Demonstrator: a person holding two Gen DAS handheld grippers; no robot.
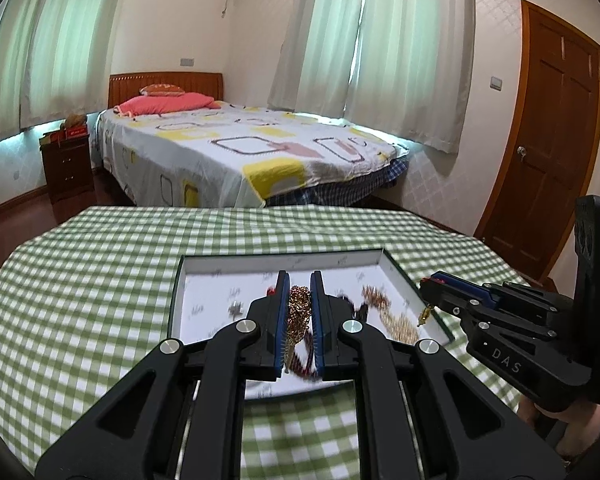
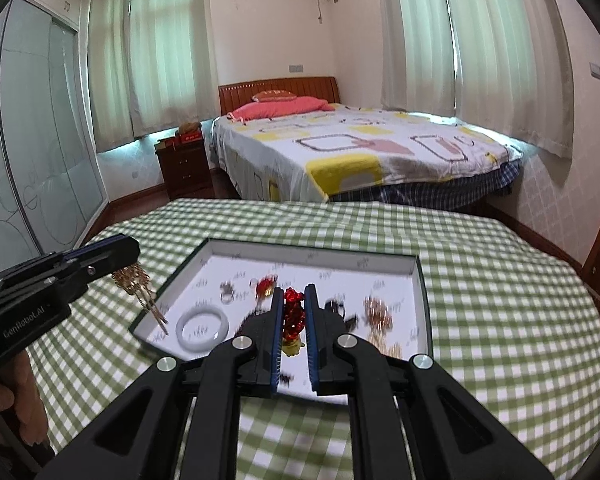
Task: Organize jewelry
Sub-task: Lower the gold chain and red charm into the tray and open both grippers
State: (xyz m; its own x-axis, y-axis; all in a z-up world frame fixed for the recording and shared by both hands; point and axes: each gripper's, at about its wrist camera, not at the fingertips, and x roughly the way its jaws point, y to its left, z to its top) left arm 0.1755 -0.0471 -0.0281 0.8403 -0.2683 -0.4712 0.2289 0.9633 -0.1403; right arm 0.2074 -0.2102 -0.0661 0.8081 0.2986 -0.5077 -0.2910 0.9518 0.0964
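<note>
Left gripper: your jaws are clamped on a gold chain; the chain bunches between the blue pads and its tail hangs below them. In the right wrist view the same gripper sits at 9 o'clock, chain dangling over the tray's near-left corner.

Right gripper: your jaws are closed on a red beaded piece, with a small gold bit hanging at its lower end. In the left wrist view this gripper stands at 3 o'clock, over the tray's right edge, with a small gold pendant hanging under its tip.

Tray: shallow, dark-rimmed, white-lined, lying flat on the desk under both grippers.

Tray contents: a white bangle at 8 o'clock in the tray; a silver piece just beyond it; a red-and-gold item near the middle; a gold chain heap at 3 o'clock; dark items beside it, too blurred to name.

Desk cover: green-and-white check cloth.

Backdrop: a bed at 12 o'clock beyond the desk, well apart from it.
</note>
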